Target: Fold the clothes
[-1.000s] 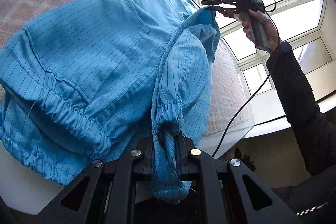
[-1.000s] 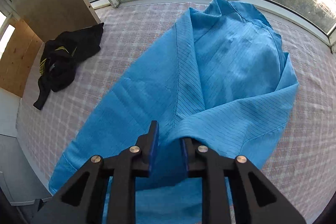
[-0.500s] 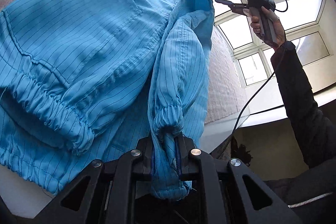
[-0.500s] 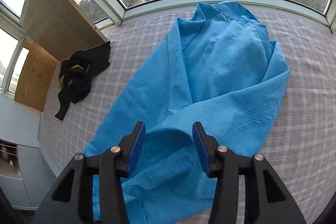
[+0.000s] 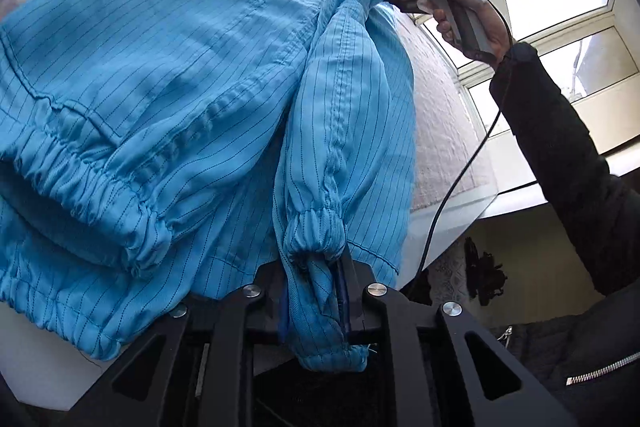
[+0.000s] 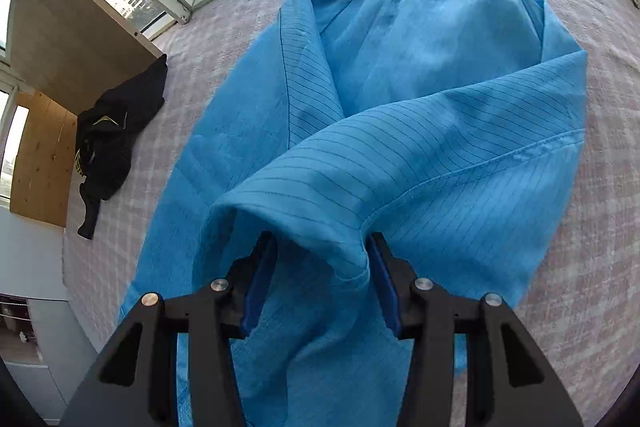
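Black garment [image 6: 108, 143] lies crumpled at the far left of the checked bed cover [image 6: 592, 267], well apart from the work, not yet folded as far as can be seen.

Blue jacket [image 6: 420, 47] spread along the middle of the cover, collar end toward the window. One sleeve [image 6: 440, 171] is drawn across the body; folding is begun, not finished. No lengthwise or crosswise fold of the body shows yet.

Left gripper [image 5: 314, 303]: jaws pinching the elastic cuff [image 5: 316, 227] of that sleeve, though easing apart slightly; cloth is between the pads, cuff end hanging out below them.

Right gripper [image 6: 320, 279]: jaws spread, straddling a raised hump of the sleeve near the shoulder. Cloth sits between the blue pads [image 6: 258, 283]; whether the cloth merely brushes them I cannot tell. In the left wrist view the same tool sits at the far top of the sleeve, the person's hand [image 5: 472, 27] on its handle.

Judgement: early. Sleeve being laid in; remaining folds and the black garment are left.
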Motion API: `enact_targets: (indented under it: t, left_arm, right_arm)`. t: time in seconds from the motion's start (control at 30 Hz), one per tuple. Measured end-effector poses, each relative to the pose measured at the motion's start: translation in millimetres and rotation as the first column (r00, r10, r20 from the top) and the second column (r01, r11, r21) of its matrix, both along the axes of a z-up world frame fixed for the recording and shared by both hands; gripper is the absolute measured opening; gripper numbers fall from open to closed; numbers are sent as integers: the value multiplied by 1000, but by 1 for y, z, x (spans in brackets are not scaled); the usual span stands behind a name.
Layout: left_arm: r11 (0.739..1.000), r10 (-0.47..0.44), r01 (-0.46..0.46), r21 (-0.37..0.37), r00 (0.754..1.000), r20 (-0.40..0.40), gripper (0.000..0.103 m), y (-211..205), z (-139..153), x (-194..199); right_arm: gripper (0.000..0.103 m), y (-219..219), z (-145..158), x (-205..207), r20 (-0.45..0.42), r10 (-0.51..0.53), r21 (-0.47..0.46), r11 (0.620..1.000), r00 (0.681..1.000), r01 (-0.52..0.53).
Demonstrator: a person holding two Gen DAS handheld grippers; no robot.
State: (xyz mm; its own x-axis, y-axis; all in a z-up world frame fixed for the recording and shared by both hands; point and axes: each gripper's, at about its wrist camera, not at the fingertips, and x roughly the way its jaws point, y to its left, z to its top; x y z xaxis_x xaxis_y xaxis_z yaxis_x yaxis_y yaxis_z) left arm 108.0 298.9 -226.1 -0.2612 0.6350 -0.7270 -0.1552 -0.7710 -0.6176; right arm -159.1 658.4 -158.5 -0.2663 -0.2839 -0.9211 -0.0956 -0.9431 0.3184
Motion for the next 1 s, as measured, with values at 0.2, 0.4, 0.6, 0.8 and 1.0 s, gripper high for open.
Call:
enact_targets:
  t: [0.2, 0.4, 0.6, 0.8, 1.0]
  left_arm:
    - [969, -48, 30, -245, 996, -70, 28, -3, 26, 13]
    - [884, -184, 86, -460, 968, -173, 28, 2, 67, 15]
    - [784, -463, 239, -573, 840, -282, 28, 59, 108, -29]
    - [758, -518, 318, -569, 824, -229, 28, 99, 70, -116]
    - [757, -393, 236, -609, 909, -137, 30, 61, 23, -135]
  right_arm:
    - [46, -15, 29, 11, -46, 98, 94, 991, 994, -93]
    - [46, -2, 59, 56, -142, 165, 198, 971, 976, -135]
    - [22, 11, 35, 70, -96, 203, 270, 947, 974, -171]
    - [19, 21, 0, 59, -66, 214, 296, 937, 975, -186]
    - [17, 36, -14, 57, -30, 255, 411, 884, 966, -221]
